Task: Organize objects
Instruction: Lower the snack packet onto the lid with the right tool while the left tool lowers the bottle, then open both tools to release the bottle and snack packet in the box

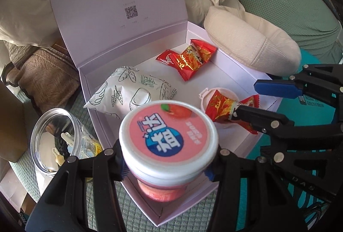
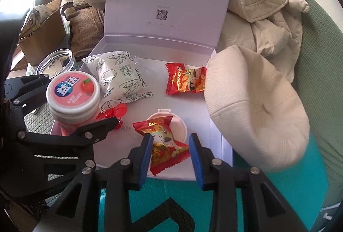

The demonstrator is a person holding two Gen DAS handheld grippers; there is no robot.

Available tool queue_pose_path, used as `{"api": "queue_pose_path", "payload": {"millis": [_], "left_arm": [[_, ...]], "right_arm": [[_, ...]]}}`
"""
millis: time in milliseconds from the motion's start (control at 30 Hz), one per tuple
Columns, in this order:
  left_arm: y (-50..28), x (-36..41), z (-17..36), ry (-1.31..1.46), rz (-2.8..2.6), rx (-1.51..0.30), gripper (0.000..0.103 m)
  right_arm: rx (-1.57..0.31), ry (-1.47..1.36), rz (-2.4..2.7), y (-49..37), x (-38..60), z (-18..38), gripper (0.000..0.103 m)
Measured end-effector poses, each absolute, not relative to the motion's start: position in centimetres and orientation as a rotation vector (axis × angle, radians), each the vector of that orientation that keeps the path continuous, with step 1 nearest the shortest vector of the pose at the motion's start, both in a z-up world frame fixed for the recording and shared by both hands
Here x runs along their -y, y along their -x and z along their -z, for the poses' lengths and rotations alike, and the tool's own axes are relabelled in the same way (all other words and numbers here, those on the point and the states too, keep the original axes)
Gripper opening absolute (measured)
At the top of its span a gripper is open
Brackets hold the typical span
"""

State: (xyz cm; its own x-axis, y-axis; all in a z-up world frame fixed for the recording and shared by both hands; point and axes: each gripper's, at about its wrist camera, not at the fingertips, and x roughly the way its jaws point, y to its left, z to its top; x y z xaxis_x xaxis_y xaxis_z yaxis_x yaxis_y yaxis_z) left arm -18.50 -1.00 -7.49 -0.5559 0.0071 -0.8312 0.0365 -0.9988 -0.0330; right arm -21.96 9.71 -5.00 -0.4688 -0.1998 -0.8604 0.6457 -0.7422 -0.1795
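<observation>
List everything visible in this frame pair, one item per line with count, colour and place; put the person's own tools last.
Gift box: one, pale lilac, lid standing open, on the green quilted surface.
Gum tub: one, pink with white lid, over the box's near-left corner, held.
Bread packet: one, white with line drawings, inside box, left.
Red candy wrappers: two together, inside box, back right.
Red candy wrapper: one, on the small white case, front of box.
Red charm: one, inside box beside the tub.
Clear jar: one, open, left of box.
Cream cap: one, right of box.
Cream jacket: one, behind the cap.
Cardboard box: one, brown, far left.
Left tool: shut on the tub.
Right tool: blue pads straddling the front wrapper, open.
</observation>
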Motion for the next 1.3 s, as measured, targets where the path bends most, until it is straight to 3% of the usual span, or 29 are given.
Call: {"api": "queue_pose_path", "payload": {"millis": [133, 267, 533, 867, 933, 1033, 1233, 1300], "left_arm": [[18.4, 0.9, 7.5, -1.464, 2.755, -0.052, 0.052], [18.5, 0.4, 7.6, -1.443, 2.729, 0.017, 0.067], [18.0, 0.3, 7.1, -1.42, 2.738, -0.003, 0.079], [16.5, 1.7, 6.6, -1.368, 2.72, -0.093, 0.079], [16.2, 2.3, 6.0, -1.333, 2.731, -0.133, 0.079], [15.4, 3.2, 4.5, -1.261, 2.763, -0.211, 0.079], [14.5, 2.8, 2.1, -1.224, 2.78, -0.193, 0.079], [14.0, 2.5, 1.1, -1.198, 2.796, -0.185, 0.079]], "right_arm": [[-0.663, -1.219, 2.23, 21.8, -10.1, 5.0, 0.035], [-0.661, -1.211, 2.236, 21.3, -10.6, 4.8, 0.035], [-0.605, -1.188, 2.27, 20.7, -11.8, 3.8, 0.035], [-0.562, -1.111, 2.315, 19.9, -12.7, 2.5, 0.035], [-0.54, -1.081, 2.324, 19.7, -13.0, 2.0, 0.038], [-0.507, -1.029, 2.346, 19.4, -13.5, 0.7, 0.05], [-0.52, -0.943, 2.392, 18.3, -13.9, -1.9, 0.059], [-0.543, -0.926, 2.409, 17.9, -14.1, -2.6, 0.068]]}}
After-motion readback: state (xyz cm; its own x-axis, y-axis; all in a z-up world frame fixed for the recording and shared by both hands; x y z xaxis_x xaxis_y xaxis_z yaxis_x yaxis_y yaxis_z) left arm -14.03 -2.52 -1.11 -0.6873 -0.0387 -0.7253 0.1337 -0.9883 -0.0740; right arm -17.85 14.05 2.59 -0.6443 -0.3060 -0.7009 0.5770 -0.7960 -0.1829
